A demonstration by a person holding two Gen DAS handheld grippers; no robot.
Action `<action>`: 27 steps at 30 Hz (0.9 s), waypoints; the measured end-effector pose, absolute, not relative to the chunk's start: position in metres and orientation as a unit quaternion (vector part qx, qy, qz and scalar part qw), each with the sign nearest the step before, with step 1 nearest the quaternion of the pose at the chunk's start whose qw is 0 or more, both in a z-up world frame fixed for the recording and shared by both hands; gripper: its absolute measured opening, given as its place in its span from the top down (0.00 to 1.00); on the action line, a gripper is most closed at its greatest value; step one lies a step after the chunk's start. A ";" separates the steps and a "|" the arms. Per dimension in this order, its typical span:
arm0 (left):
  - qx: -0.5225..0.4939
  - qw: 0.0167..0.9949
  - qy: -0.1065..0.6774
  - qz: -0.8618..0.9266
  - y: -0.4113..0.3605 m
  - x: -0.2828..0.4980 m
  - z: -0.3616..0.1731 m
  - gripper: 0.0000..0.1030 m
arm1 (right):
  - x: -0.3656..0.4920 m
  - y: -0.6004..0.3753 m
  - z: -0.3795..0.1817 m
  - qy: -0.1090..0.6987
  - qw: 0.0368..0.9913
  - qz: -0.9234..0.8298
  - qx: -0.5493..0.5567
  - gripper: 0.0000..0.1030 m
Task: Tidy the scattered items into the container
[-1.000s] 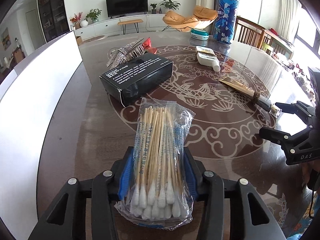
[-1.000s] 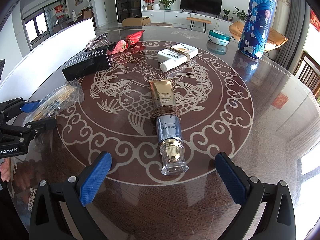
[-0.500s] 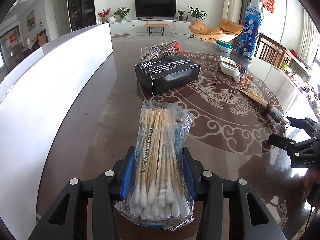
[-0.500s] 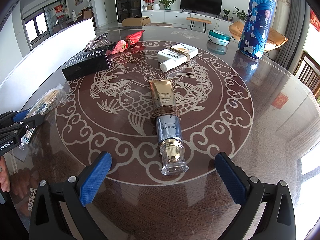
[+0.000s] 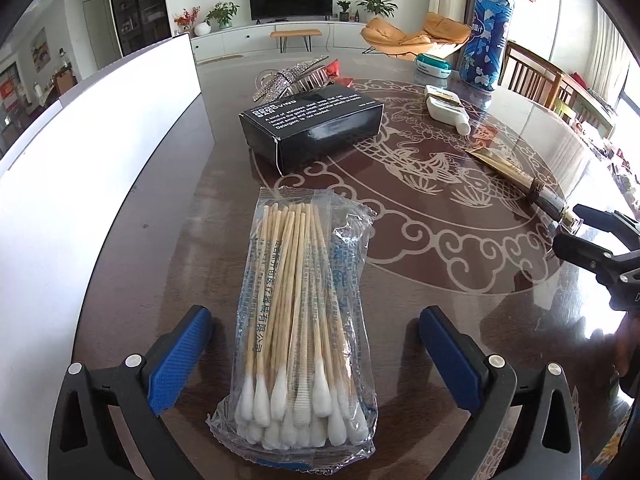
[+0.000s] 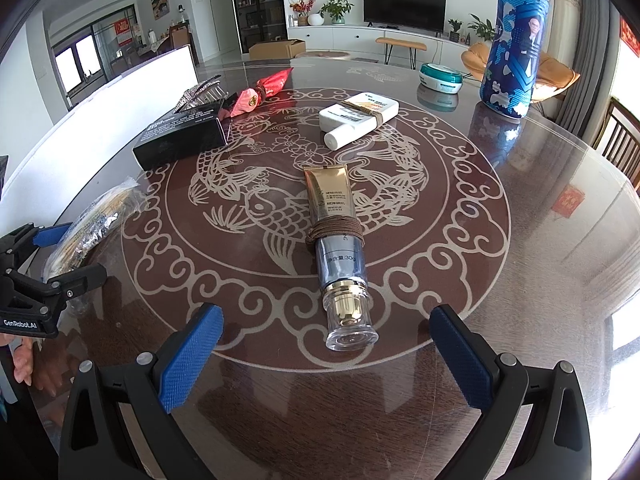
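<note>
A clear bag of cotton swabs (image 5: 304,320) lies on the dark table, right beside the tall white container wall (image 5: 100,152). My left gripper (image 5: 314,320) straddles the bag. Its jaws are opening, and the blue pads (image 5: 180,356) stand well clear of the plastic on both sides. From the right wrist view the bag (image 6: 92,224) and the left gripper (image 6: 74,252) sit at the far left. My right gripper (image 6: 326,316) is open, with the clear cap of a gold tube (image 6: 332,208) just ahead of its fingers.
A black box (image 5: 316,124), a rhinestone hair clip (image 5: 288,76), a red packet (image 6: 260,92) and a white bottle (image 6: 360,116) lie farther back. A blue canister (image 6: 512,40) and a teal tin (image 6: 440,78) stand at the far right.
The left jaws went from shut on the swab bag to wide apart, letting it go. The left view swung towards the white container. The right gripper kept still.
</note>
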State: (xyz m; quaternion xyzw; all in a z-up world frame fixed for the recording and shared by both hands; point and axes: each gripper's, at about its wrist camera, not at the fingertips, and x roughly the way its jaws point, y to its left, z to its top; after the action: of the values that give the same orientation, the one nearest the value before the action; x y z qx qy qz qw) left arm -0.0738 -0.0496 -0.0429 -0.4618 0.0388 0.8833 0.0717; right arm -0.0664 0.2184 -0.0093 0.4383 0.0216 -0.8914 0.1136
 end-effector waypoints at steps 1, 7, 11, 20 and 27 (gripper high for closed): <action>-0.462 0.072 0.039 0.883 -0.050 -0.074 -0.043 0.00 | -0.063 0.225 -0.005 0.003 0.115 -0.898 0.424 0.00; -0.461 0.072 0.038 0.884 -0.050 -0.073 -0.043 0.00 | -0.060 0.253 0.000 -0.067 0.117 -0.902 0.411 0.00; -0.461 0.072 0.038 0.884 -0.050 -0.073 -0.043 0.00 | -0.080 0.234 0.006 -0.021 0.113 -0.903 0.413 0.00; -0.460 0.069 0.039 0.884 -0.050 -0.072 -0.043 0.00 | -0.095 0.208 -0.013 0.020 0.099 -0.889 0.447 0.00; -0.460 0.068 0.039 0.884 -0.050 -0.072 -0.043 0.00 | -0.094 0.199 -0.016 0.045 0.096 -0.885 0.454 0.00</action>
State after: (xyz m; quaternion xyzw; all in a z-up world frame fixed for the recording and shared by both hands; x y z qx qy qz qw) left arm -0.0723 -0.0499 -0.0431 -0.4600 0.0393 0.8844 0.0676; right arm -0.0942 0.1990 -0.0158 0.4541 0.0454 -0.8845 0.0965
